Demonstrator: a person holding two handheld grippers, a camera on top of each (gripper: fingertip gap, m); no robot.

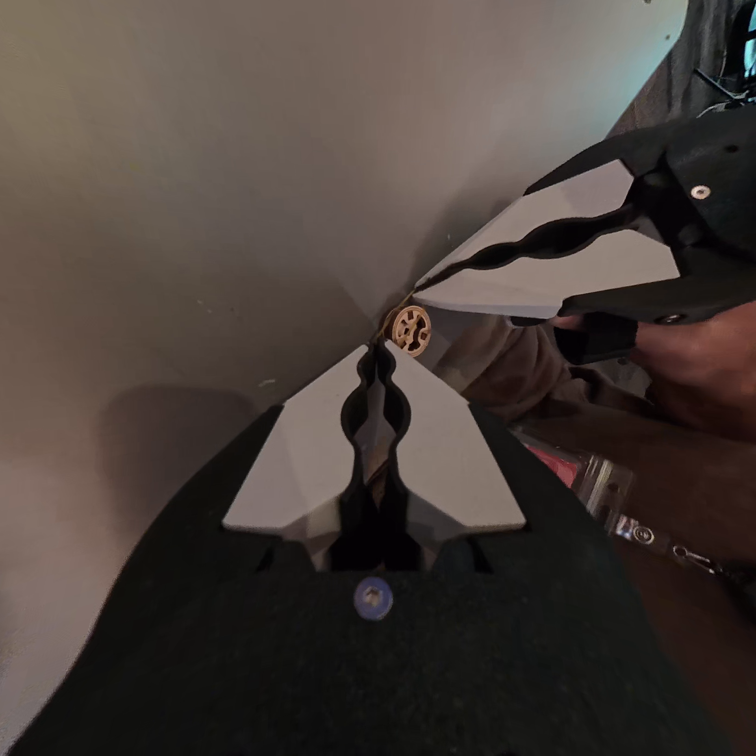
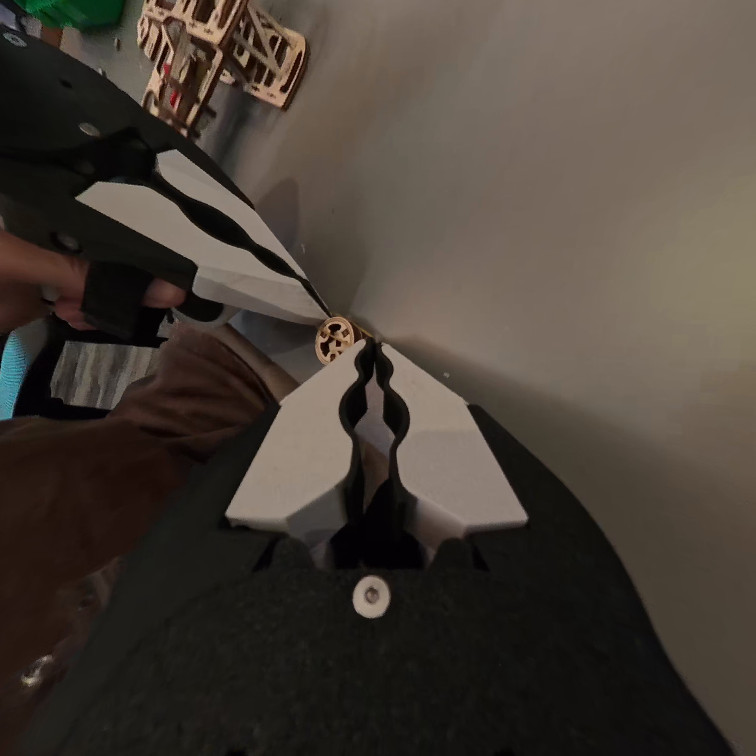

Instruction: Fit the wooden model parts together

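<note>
A small round wooden wheel part (image 1: 411, 329) with cut-out spokes hangs above the grey table between both gripper tips. My left gripper (image 1: 374, 345) is shut, and its tips pinch a thin rim at the wheel's lower left edge. My right gripper (image 1: 416, 289) comes in from the upper right, shut, and its tips touch the wheel's top edge. In the right wrist view the same wheel (image 2: 334, 342) sits just left of my right gripper (image 2: 374, 343), and my left gripper (image 2: 327, 315) meets it from the upper left. How the pieces of the wheel join is hidden.
A larger, partly built wooden lattice model (image 2: 221, 53) stands on the grey table (image 2: 532, 204) at the far upper left, next to a green object (image 2: 82, 12). A person's brown sleeve (image 2: 122, 429) and a hanging badge (image 1: 572, 474) lie close below the grippers. Left and right tips are no more than a few centimetres apart.
</note>
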